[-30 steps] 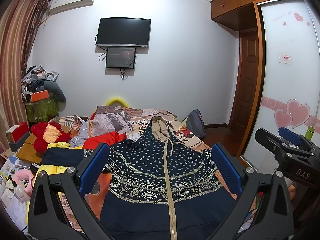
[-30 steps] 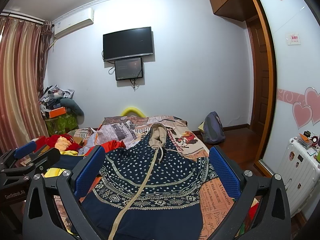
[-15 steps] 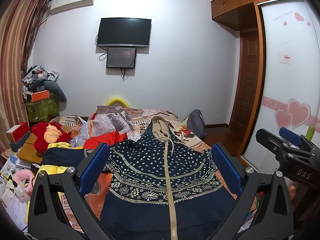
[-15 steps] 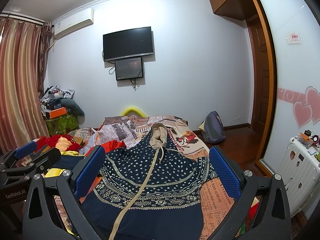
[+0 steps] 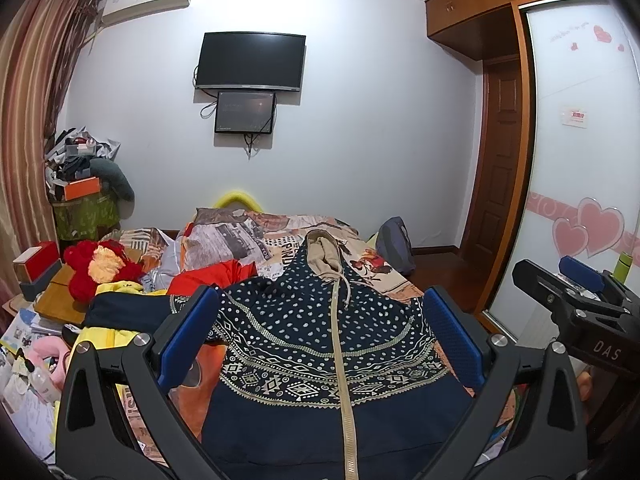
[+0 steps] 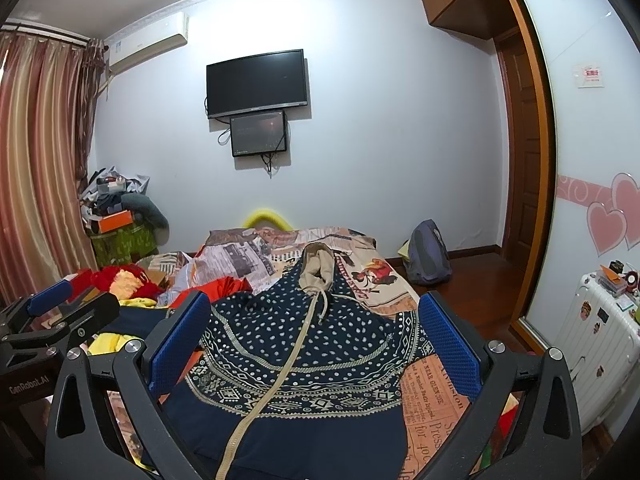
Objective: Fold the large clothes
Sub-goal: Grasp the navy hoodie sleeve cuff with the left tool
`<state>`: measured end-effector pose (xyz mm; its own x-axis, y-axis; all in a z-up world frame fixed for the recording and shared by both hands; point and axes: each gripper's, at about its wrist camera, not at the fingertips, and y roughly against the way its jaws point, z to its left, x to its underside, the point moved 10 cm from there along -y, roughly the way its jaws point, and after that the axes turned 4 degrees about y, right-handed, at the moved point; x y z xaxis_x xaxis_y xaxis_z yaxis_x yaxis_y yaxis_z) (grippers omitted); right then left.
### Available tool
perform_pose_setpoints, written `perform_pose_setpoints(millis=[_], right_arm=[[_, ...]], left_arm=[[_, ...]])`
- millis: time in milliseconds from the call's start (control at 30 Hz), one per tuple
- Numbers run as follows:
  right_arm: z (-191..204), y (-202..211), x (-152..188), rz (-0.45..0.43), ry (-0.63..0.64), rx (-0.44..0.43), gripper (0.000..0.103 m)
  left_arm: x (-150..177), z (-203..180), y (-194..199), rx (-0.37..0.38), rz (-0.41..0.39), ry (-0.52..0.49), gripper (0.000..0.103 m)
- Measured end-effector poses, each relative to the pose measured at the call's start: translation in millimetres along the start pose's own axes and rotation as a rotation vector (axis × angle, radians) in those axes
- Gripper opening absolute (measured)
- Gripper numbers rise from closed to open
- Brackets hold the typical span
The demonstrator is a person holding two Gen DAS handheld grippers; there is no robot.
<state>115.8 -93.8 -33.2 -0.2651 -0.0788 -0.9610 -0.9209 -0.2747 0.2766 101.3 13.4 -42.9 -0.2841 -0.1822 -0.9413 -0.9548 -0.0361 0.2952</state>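
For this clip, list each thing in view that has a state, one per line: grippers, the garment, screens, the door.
Left gripper: jaws open, holding nothing.
Right gripper: jaws open, holding nothing.
Navy patterned hooded jacket: spread flat on the bed, zipped shut, not yet folded.
Wall TV: screen dark.
Smaller screen under the wall TV: dim, almost dark.
Wooden door: shut.

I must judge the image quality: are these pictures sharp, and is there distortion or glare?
Left wrist view: sharp on the hooded jacket; fisheye bends the wardrobe door; corners dark. Right wrist view: equally sharp; curtain bows; soft bright patch on the wall beside the air conditioner.
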Motion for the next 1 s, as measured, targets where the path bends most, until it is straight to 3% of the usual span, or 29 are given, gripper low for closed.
perform_pose_setpoints(millis=[300,533,800,1000], right_arm=[[1,-28,3,0.057,0.013,-0.008,0.103],[4,-74,3,0.115,0.048,-0.018,0.103],[7,-134,9,0.172,0.097,-0.008,0.103],[9,-187,11,0.199,0.146,0.009,0.103]], left_arm=[[-5,19,-27,-0.012,0.010,0.014,0.103],[-12,65,-73,-0.025,0.048,0.112,0.103],[-8,162,-138,-0.207,0.127,0.150,0.103],[20,254,-182,-0.334,0.219,0.220,0.103]])
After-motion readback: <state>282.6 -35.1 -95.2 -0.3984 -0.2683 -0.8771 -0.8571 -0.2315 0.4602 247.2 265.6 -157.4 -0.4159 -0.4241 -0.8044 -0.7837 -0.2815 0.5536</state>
